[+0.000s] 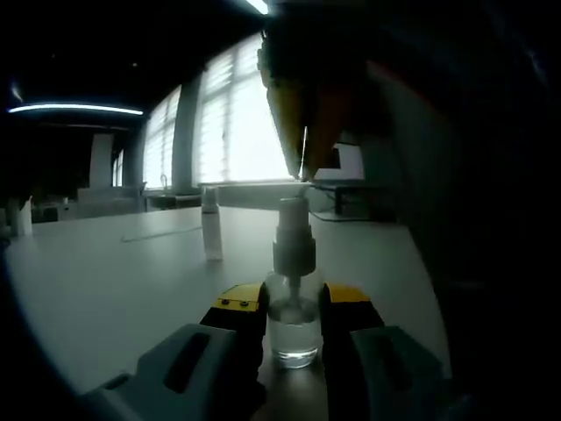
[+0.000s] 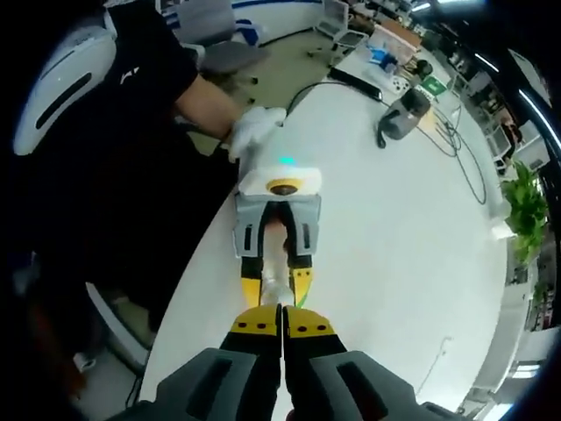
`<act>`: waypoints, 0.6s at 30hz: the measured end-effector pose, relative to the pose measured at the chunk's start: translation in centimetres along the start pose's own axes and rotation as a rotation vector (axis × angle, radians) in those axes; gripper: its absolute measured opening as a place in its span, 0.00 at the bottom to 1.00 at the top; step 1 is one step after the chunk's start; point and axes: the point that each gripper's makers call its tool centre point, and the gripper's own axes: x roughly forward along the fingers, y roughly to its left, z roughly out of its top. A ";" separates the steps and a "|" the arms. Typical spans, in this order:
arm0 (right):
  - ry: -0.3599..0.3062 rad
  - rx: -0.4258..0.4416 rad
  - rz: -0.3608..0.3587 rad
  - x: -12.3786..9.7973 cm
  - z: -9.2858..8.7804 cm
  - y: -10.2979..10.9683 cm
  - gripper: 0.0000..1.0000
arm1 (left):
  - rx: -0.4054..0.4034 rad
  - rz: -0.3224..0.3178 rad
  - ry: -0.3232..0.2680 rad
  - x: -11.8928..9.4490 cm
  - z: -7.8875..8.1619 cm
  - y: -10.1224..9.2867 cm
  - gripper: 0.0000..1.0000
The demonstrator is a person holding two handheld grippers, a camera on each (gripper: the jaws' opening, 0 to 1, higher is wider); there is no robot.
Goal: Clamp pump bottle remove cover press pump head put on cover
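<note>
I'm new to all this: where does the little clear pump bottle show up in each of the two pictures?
Left gripper view: the pump bottle stands low at centre, clamped between the left gripper's yellow tips.
Right gripper view: seen from above, just below centre, between the left gripper's yellow tips, right above the shut right gripper.
Shared landmark: the white table.

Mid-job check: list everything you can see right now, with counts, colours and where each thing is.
Pump bottle: one, clear with white pump head, upright between the left gripper's jaws.
Cover: one, clear, standing on the table behind the bottle.
Table: one, white.
Cables: several, dark, far end of table.
Plant: one, green, beyond the table's edge.
Left gripper: one, grey with yellow tips.
Right gripper: one, jaws together, above the pump head.
Hand: one, white-gloved.
</note>
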 end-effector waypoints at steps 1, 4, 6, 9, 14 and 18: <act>0.005 -0.003 0.000 0.1 0.0 0.0 0.00 | 0.000 0.001 0.000 0.0 0.0 0.0 0.15; 0.013 -0.009 0.005 0.0 -0.1 -0.3 0.00 | 0.000 0.001 0.000 0.0 0.0 0.0 0.15; 0.027 -0.015 -0.001 0.1 -0.3 -0.6 0.00 | 0.000 0.001 0.000 0.0 0.0 0.0 0.15; 0.011 -0.014 0.021 0.1 -0.1 -0.7 0.00 | 0.002 0.001 0.002 0.0 0.0 -0.1 0.15; 0.045 -0.032 0.035 0.3 -0.4 -0.7 0.00 | 0.002 0.002 0.003 0.0 0.1 -0.2 0.15; 0.047 -0.016 0.046 0.5 -0.5 -0.9 0.00 | 0.002 0.001 0.003 0.0 0.0 -0.1 0.15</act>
